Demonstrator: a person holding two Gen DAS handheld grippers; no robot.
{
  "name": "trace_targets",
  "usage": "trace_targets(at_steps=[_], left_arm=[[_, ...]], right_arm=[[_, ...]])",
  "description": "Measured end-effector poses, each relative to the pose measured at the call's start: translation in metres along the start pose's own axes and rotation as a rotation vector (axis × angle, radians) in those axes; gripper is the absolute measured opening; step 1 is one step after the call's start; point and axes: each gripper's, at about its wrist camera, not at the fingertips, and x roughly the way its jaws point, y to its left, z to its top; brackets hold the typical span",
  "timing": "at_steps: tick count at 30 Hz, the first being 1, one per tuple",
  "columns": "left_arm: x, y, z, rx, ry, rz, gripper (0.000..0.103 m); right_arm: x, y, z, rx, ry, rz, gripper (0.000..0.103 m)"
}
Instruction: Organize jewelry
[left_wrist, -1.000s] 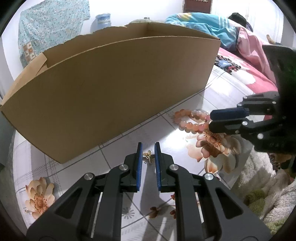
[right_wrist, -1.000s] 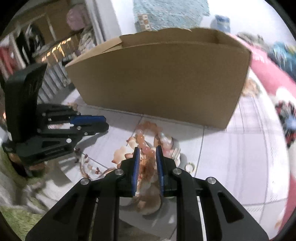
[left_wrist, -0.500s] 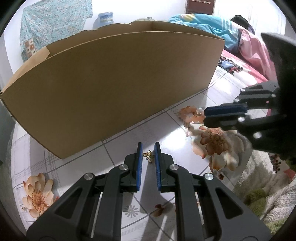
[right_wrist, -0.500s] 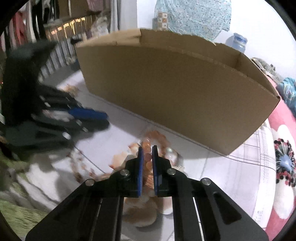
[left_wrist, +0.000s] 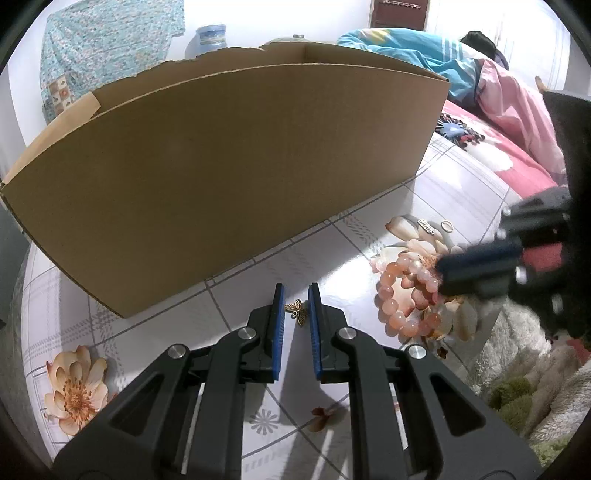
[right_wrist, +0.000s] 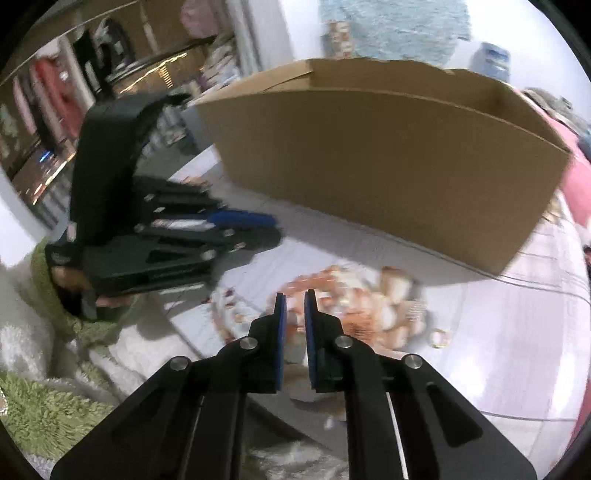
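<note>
The left gripper (left_wrist: 294, 297) points down at a tiled floor (left_wrist: 177, 328) printed with flowers, its blue pads (left_wrist: 277, 325) standing a narrow gap apart. A small gold butterfly charm (left_wrist: 297, 312) lies on the floor in that gap near the tips; neither pad presses on it, so the charm is not held. To its right, the right gripper (left_wrist: 441, 275) comes in from the side with its tips at a bracelet of peach-pink beads (left_wrist: 397, 295), which rests on a flower print. In the left wrist view the tips look closed on the beads nearest them, but motion blur there and in the right wrist view keeps me from telling whether the bracelet is truly pinched. The right gripper's own view (right_wrist: 293, 295) shows its pads close together, with the blurred beads (right_wrist: 369, 302) just beyond. A thin gold ring (left_wrist: 447, 226) and a small silver charm (left_wrist: 425, 226) lie on the floor beyond the bracelet. A large open cardboard box (left_wrist: 221, 162) stands behind everything, near the jewelry.
</note>
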Motion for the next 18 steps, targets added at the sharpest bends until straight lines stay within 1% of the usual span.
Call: trace_targets(at_steps=[3, 9, 16, 18], left_arm=[[0.0, 0.0, 0.0, -0.001, 0.001, 0.0, 0.011], [0.0, 0.001, -0.001, -0.001, 0.004, 0.002, 0.012], [0.0, 0.0, 0.0, -0.001, 0.003, 0.004, 0.012], [0.0, -0.001, 0.0, -0.001, 0.004, 0.005, 0.012]], right_arm=[[-0.005, -0.018, -0.001, 0.044, -0.005, -0.067, 0.011], [-0.004, -0.036, -0.002, 0.06, 0.004, -0.162, 0.011], [0.015, -0.039, 0.011, 0.034, 0.034, -0.214, 0.011], [0.019, -0.04, 0.016, 0.03, 0.036, -0.217, 0.011]])
